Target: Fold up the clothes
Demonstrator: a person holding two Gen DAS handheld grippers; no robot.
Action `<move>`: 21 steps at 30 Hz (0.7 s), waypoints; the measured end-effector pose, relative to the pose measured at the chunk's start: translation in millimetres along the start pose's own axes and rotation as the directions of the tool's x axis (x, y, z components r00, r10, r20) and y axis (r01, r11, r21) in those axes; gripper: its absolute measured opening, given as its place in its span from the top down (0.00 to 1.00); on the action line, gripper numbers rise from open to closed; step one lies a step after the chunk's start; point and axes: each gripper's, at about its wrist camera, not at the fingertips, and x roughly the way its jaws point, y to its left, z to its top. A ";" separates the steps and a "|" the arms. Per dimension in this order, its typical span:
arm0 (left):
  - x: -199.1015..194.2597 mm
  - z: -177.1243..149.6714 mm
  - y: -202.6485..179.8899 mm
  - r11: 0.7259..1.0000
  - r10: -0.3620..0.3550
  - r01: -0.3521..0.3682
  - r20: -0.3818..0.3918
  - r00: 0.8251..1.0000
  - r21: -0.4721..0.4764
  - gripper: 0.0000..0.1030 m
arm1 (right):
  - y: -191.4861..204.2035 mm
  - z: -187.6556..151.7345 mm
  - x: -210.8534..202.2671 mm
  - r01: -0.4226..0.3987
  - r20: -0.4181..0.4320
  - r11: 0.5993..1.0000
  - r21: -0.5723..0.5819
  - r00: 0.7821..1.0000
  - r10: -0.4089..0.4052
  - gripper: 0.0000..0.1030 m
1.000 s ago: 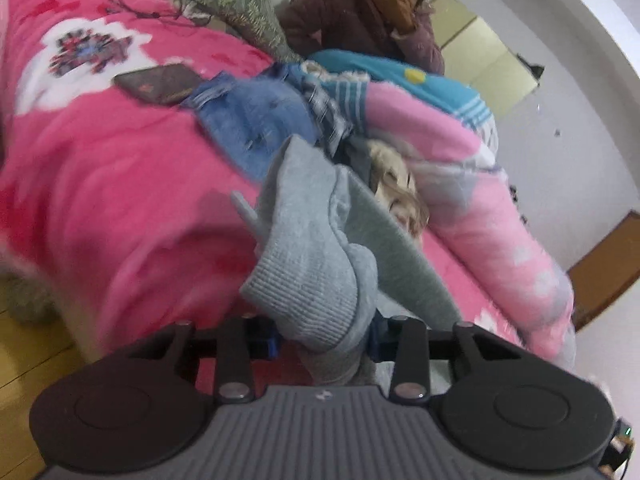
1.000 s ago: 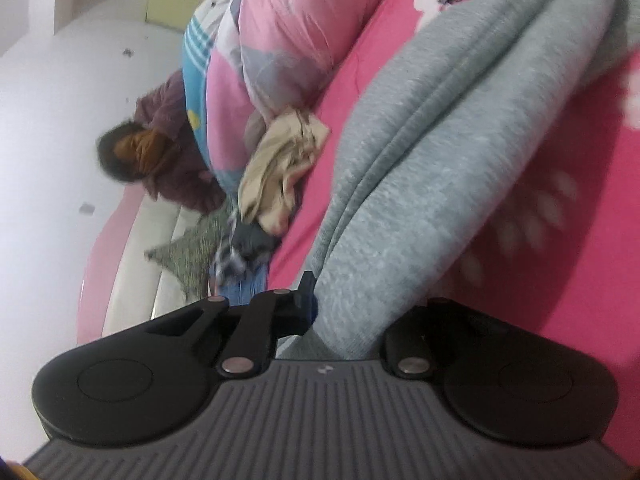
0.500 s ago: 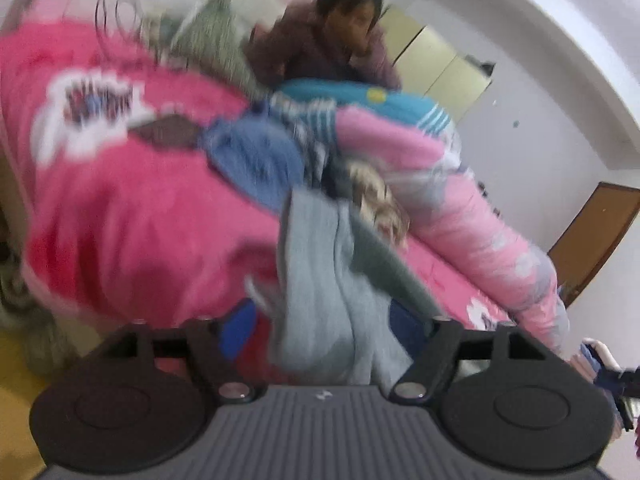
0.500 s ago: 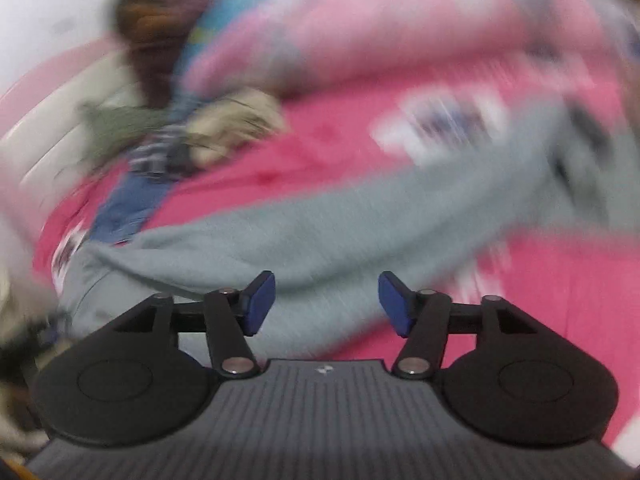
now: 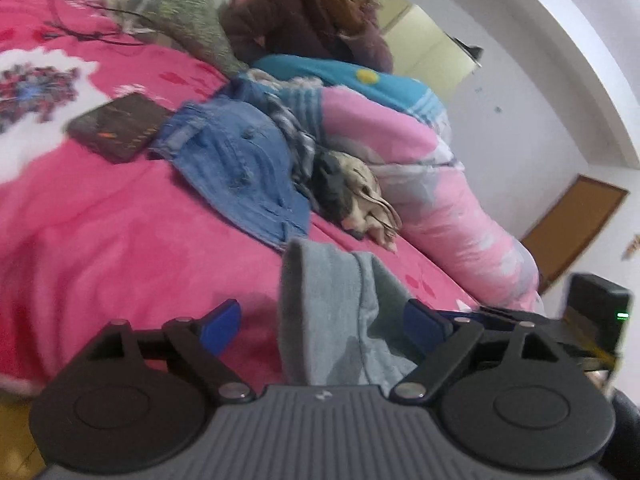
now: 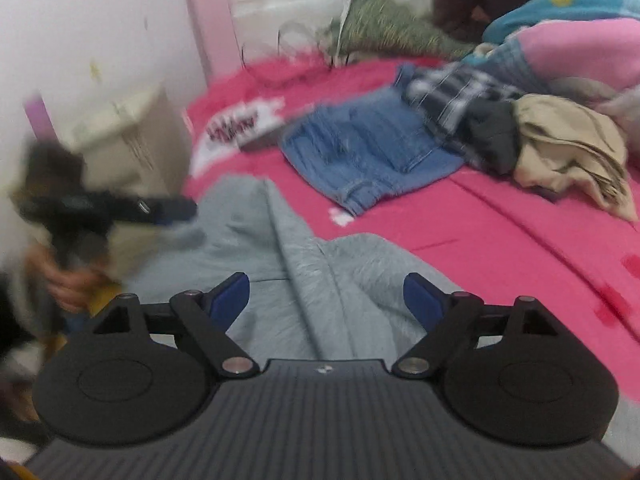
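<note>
A grey sweatshirt (image 5: pixel 332 308) lies in soft folds on the pink bed cover (image 5: pixel 100 240) near the bed's front edge. My left gripper (image 5: pixel 322 324) has its jaws opening, and a fold of the sweatshirt stands between the blue pads without touching either. My right gripper (image 6: pixel 326 302) hovers over the same grey sweatshirt (image 6: pixel 280 248) with jaws opening and the cloth lying loose below them. The left gripper (image 6: pixel 168 209) shows blurred at the left of the right wrist view, held by a hand (image 6: pixel 68 284).
Behind the sweatshirt lie folded jeans (image 5: pixel 240 160), a plaid garment (image 6: pixel 452 92), a beige garment (image 6: pixel 568 152) and a dark flat case (image 5: pixel 120 128). A pink quilt (image 5: pixel 420 160) runs along the right. A person (image 5: pixel 316 12) sits at the headboard. A cream cabinet (image 6: pixel 128 140) stands beside the bed.
Both grippers have let go of the grey sweatshirt and their jaws have spread wide. The sweatshirt has dropped onto the bed. The right gripper has rolled upright and swung across.
</note>
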 end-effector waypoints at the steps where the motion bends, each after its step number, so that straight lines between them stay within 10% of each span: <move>1: 4.0 0.8 0.0 1.000 -0.019 0.019 -0.007 1.000 0.013 0.19 | 0.4 -1.3 6.9 0.020 -0.006 1.000 -0.016 1.000 -0.020 0.38; 3: 1.0 -2.5 -3.0 0.997 -0.071 0.071 0.011 0.997 0.044 0.30 | 2.2 -5.9 7.1 0.032 0.010 0.999 -0.025 0.999 -0.032 0.89; 10: -38.2 -32.4 -31.4 0.944 -0.288 0.281 0.013 0.958 0.173 0.28 | 31.0 -32.6 -74.9 -0.232 0.118 0.967 -0.107 0.963 0.244 0.92; 15: -48.1 -48.3 -49.5 0.913 -0.353 0.348 -0.015 0.936 0.214 0.19 | 24.0 -29.9 -118.0 -0.262 0.091 0.959 -0.105 0.958 0.272 0.94; 21: -7.9 -34.8 -33.9 0.976 -0.185 0.190 -0.054 0.981 0.104 0.36 | -25.2 -1.9 -84.9 -0.237 0.085 0.971 0.018 0.968 0.235 0.94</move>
